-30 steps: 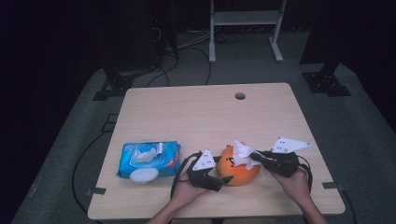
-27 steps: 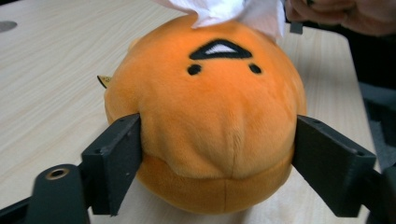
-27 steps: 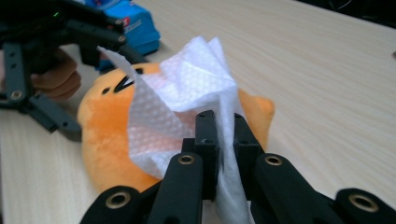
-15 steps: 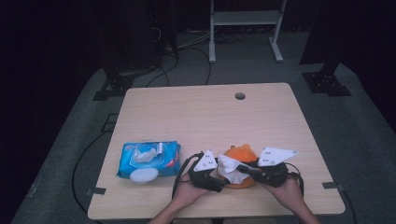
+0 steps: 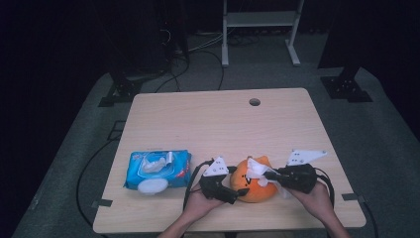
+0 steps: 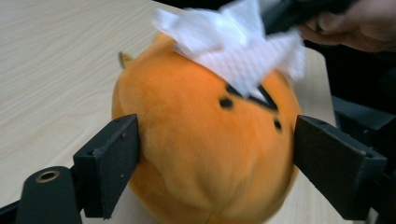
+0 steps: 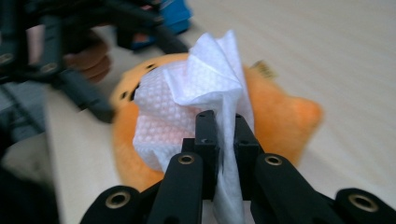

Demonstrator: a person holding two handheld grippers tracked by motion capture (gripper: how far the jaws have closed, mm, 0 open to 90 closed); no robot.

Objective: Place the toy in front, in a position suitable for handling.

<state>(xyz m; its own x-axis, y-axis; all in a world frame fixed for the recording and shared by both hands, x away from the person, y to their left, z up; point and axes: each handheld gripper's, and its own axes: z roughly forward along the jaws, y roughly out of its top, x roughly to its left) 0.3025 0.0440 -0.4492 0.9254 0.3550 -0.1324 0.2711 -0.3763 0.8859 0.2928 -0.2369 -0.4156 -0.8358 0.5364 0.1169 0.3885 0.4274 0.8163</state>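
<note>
I'm mid-wipe: my left hand-held gripper [image 6: 215, 154] has just been widening its jaws, yet both pads steady the orange plush toy [image 5: 253, 180] on the tabletop [image 5: 218, 124]. My right hand-held gripper [image 7: 223, 128], clamped on the white wipe [image 7: 196, 100], rubs its top. Next, I'd sweep across the face without dislodging the toy.

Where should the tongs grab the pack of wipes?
Probably across the two long edges of the blue wipes pack, coming straight down from above. It lies flat on the table, so its sides are too low to catch from the side, and nothing crowds it.
</note>
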